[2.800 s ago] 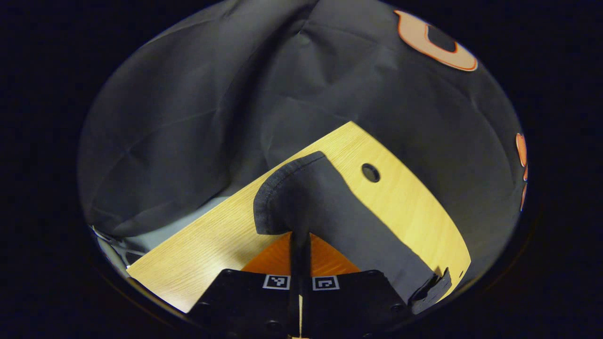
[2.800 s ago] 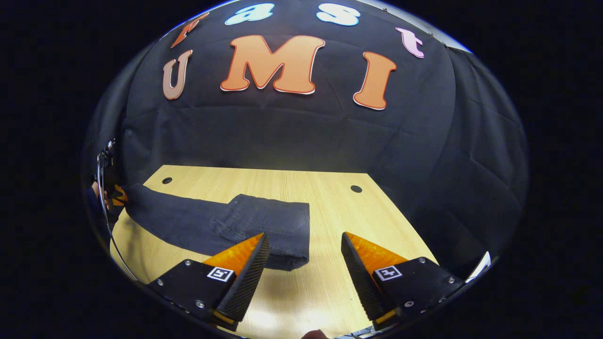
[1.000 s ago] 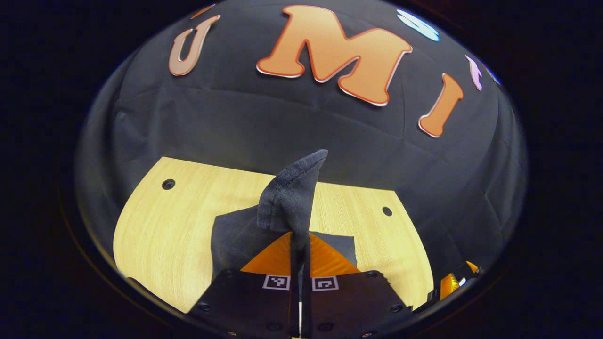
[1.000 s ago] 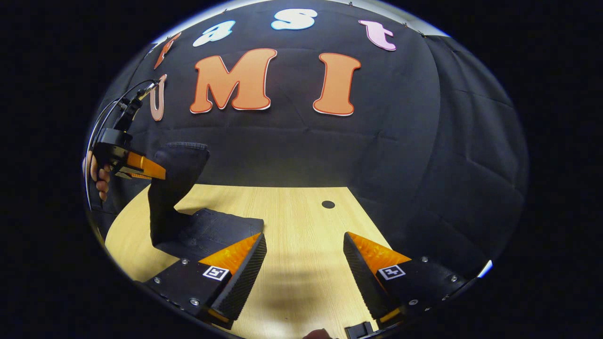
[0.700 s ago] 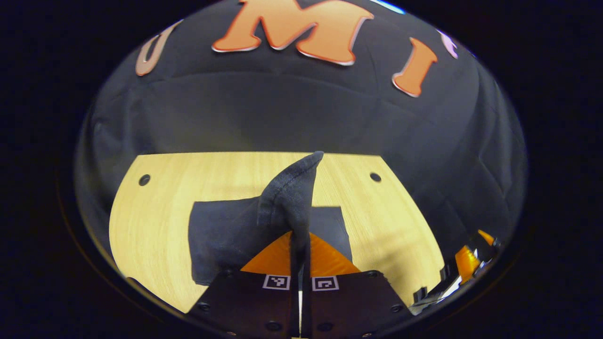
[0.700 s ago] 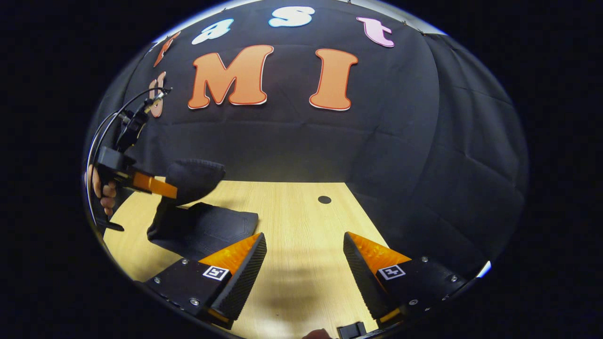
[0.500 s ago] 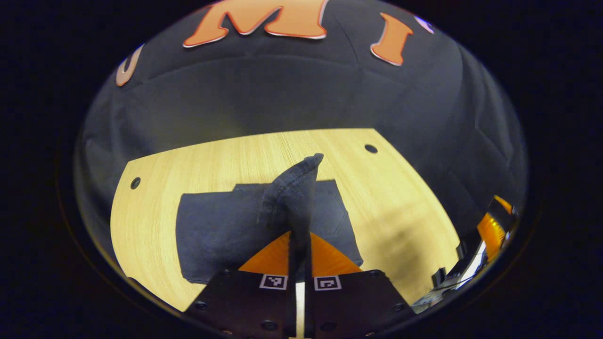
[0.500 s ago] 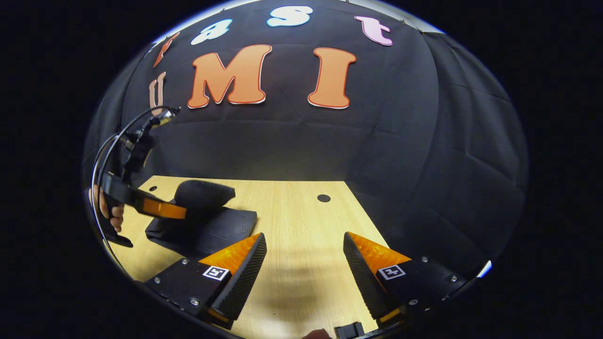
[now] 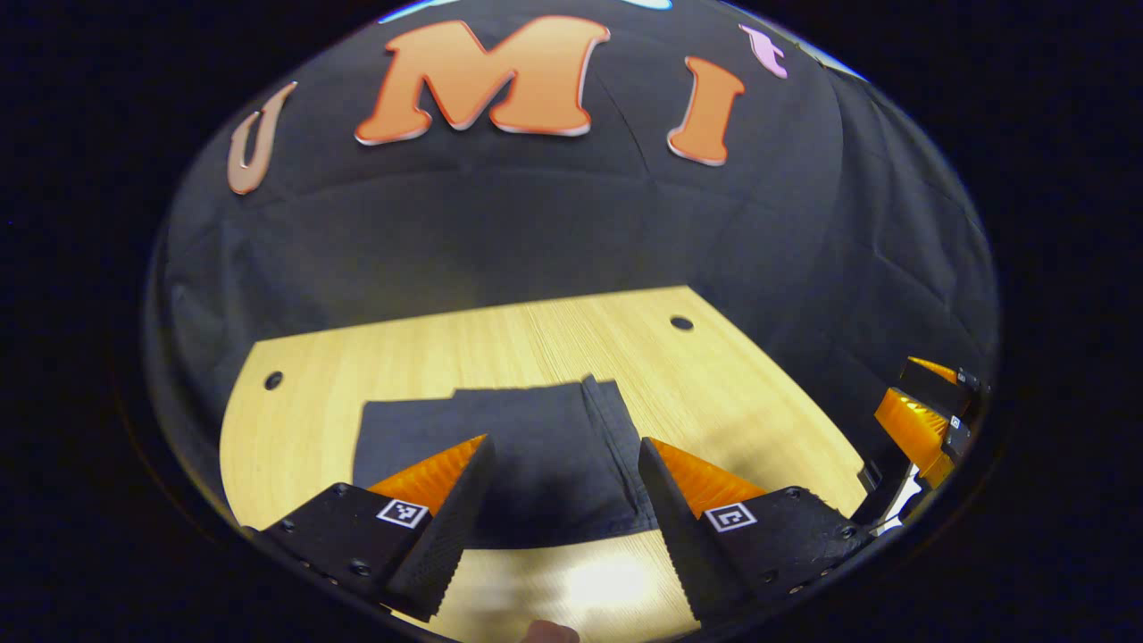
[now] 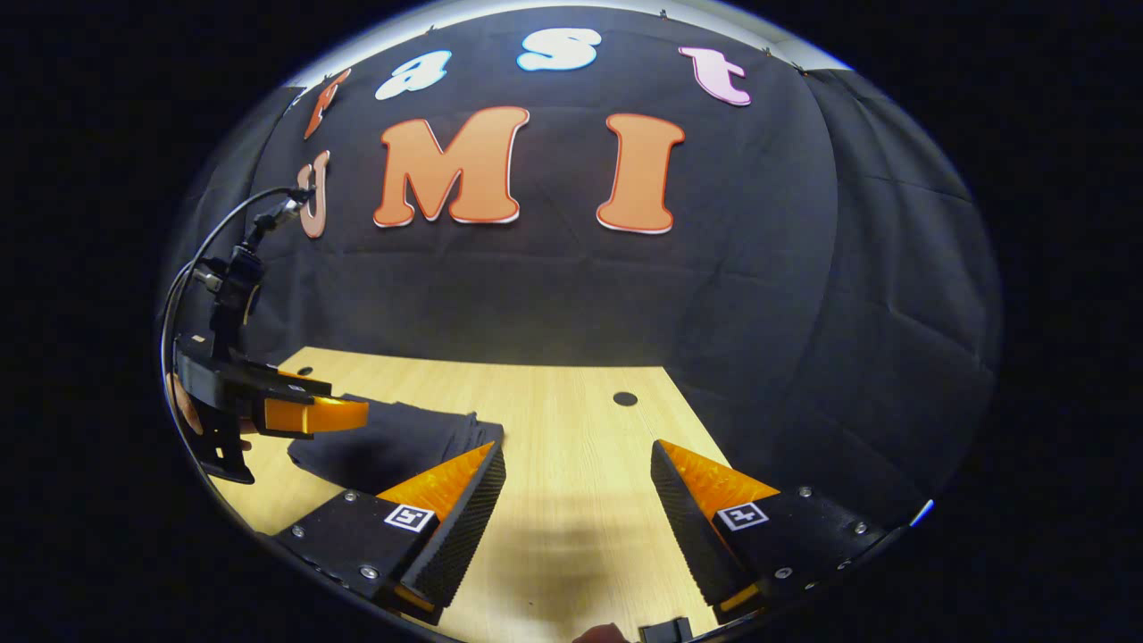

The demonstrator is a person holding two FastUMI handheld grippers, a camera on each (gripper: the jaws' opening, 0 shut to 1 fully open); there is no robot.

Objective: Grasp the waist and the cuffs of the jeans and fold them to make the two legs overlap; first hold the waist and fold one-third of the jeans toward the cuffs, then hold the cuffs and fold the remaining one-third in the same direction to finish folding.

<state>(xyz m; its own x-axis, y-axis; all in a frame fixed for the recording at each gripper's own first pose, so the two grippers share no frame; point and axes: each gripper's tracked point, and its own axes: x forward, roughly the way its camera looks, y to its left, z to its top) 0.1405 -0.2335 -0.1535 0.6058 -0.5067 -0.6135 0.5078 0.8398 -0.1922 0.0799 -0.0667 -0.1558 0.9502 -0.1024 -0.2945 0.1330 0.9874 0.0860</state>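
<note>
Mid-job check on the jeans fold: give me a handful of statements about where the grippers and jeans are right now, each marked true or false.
1. The left gripper is open and holds no cloth. True.
2. The jeans hang in the air from one gripper. False: they lie flat, folded into a compact stack on the wooden table.
3. The right gripper is shut on the jeans. False: its fingers are spread over bare table, beside the stack.
4. In the right gripper view, the left gripper hovers over the jeans. True.
5. The table has round holes in its top. True.
</note>
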